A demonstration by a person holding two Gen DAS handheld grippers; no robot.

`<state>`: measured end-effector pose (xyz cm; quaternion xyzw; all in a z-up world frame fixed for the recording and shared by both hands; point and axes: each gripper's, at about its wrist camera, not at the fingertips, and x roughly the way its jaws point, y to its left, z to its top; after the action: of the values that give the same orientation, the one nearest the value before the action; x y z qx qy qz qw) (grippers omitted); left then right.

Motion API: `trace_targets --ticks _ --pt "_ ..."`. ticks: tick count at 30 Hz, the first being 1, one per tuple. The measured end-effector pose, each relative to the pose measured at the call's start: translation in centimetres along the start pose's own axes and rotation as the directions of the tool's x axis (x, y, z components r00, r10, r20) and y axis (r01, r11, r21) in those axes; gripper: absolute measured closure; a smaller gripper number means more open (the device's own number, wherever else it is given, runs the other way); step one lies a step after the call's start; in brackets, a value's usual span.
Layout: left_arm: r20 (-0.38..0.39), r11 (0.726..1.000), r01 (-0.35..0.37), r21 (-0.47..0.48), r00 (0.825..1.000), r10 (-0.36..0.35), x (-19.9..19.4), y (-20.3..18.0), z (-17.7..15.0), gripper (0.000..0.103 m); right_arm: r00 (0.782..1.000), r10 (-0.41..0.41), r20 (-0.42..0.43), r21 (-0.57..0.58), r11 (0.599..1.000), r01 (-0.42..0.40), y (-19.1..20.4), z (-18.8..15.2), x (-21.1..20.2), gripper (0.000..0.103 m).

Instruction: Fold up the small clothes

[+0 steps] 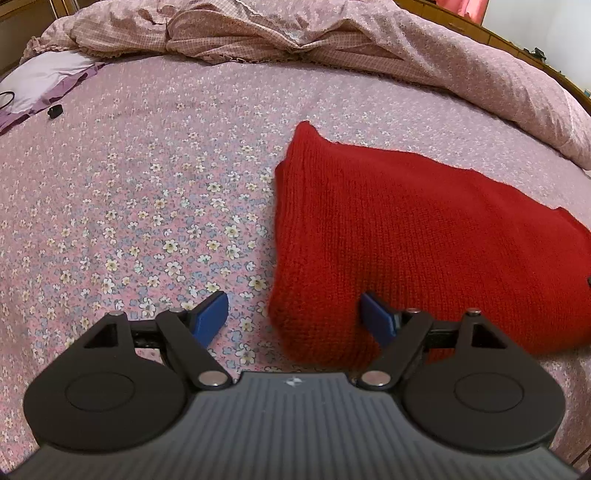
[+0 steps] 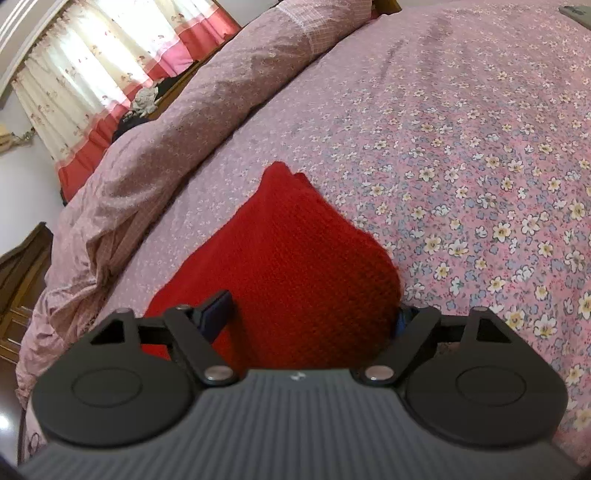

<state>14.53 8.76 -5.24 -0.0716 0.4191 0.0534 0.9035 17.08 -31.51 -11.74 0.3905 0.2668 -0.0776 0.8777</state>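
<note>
A red knitted garment (image 1: 424,236) lies folded flat on the pink flowered bedsheet (image 1: 147,192). My left gripper (image 1: 293,317) is open, its blue fingers (image 1: 212,314) wide apart over the garment's near left corner, one finger on the sheet and one on the knit. In the right wrist view the same red garment (image 2: 291,251) fills the space between the fingers. My right gripper (image 2: 314,314) is open, its left finger (image 2: 218,308) resting over the knit and its right finger partly hidden behind the garment's edge.
A crumpled pink duvet (image 1: 295,33) runs along the far side of the bed and also shows in the right wrist view (image 2: 155,147). A pale purple cloth (image 1: 40,81) and a small black object (image 1: 54,110) lie at far left. Curtains (image 2: 92,85) hang beyond the bed.
</note>
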Motion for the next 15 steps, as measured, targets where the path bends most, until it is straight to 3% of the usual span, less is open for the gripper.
trace_targets --ticks 6,9,15 --pt "-0.022 1.000 -0.006 -0.008 1.000 0.006 0.0 0.2 0.3 0.018 0.999 0.042 0.022 0.064 0.997 -0.043 -1.0 0.2 -0.5 0.057" --pt "-0.023 1.000 -0.010 -0.006 1.000 0.010 -0.2 0.2 0.3 0.018 0.997 0.067 0.033 0.012 0.998 -0.067 -0.2 0.4 -1.1 0.064" --pt "-0.021 1.000 -0.010 0.004 1.000 0.010 -0.7 0.2 0.2 0.018 0.991 0.118 0.067 -0.097 0.989 -0.111 2.3 0.8 -2.3 0.067"
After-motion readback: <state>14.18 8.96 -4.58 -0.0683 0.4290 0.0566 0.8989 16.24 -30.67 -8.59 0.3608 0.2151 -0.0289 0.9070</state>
